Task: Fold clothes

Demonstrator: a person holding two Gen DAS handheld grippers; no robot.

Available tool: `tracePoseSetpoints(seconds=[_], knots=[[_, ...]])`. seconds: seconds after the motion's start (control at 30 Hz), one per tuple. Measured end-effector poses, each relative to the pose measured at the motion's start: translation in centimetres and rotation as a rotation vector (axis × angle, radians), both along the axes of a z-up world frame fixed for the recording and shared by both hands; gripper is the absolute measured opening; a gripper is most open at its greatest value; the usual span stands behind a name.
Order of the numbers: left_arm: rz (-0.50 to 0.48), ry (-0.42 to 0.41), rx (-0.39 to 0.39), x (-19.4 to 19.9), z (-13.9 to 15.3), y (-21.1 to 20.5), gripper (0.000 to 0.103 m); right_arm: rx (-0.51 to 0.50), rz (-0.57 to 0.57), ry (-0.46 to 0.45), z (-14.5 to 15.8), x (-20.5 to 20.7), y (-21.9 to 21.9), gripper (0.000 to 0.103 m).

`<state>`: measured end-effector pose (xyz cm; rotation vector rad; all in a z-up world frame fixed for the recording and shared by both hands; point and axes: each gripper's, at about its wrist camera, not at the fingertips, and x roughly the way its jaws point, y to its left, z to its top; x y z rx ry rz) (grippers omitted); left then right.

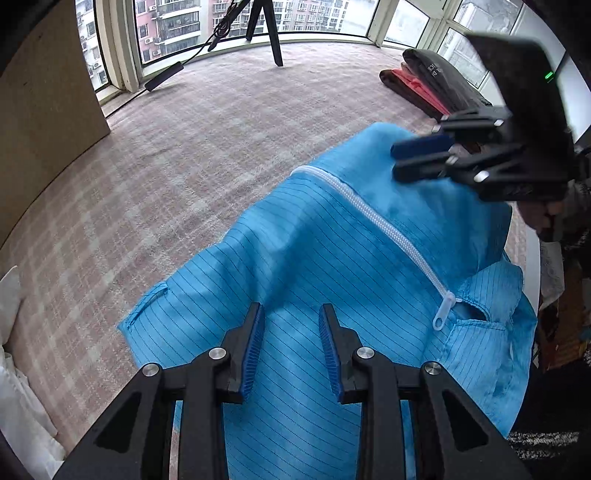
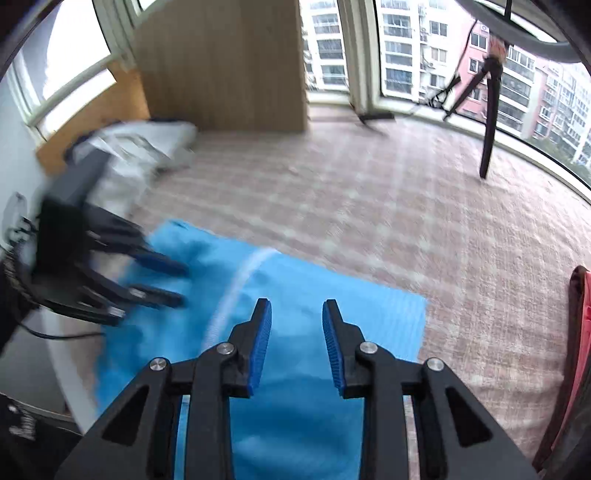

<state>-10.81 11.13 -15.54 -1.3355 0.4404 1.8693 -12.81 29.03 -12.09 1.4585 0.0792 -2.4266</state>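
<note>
Bright blue pinstriped jacket with white zipper lies under both spread, empty tongs, left tongs and right tongs.

1. Lit by flat, cool daylight from the windows along the far wall; no lamp glow.
2. Overexposed at the panes on the upper right of the left view and upper left of the right view.
3. Soft, faint shadows on the carpet.
4. Sharp in the left view, save a smeared right gripper.
5. Motion-blurred throughout the right view, worst on the left gripper.
6. Strongly bowed by fisheye, with dark corners.
</note>
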Motion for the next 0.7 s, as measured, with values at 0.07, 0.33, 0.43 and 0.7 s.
tracePoseSetpoints(seconds=[0.07,0.33,0.43,0.7], knots=[[0.035,0.02,-0.007,0.5,1.2,-0.9,0.029,0.002,-0.007,-0.092,-2.1,0.2,1.4,0.028],[-0.038,0.043,0.087,8.7,6.5,-1.4,0.034,-0.125,0.169,0.059,5.6,9.1,1.9,0.04],[-0.107,0.002,0.115,11.7,6.8,0.3,0.034,-0.044,0.315,0.079,4.8,12.1,-0.5,0.042],[-0.19,-0.115,0.21,17.6,5.6,5.9,0.034,0.193,0.535,0.084,2.3,14.1,-2.4,0.042]])
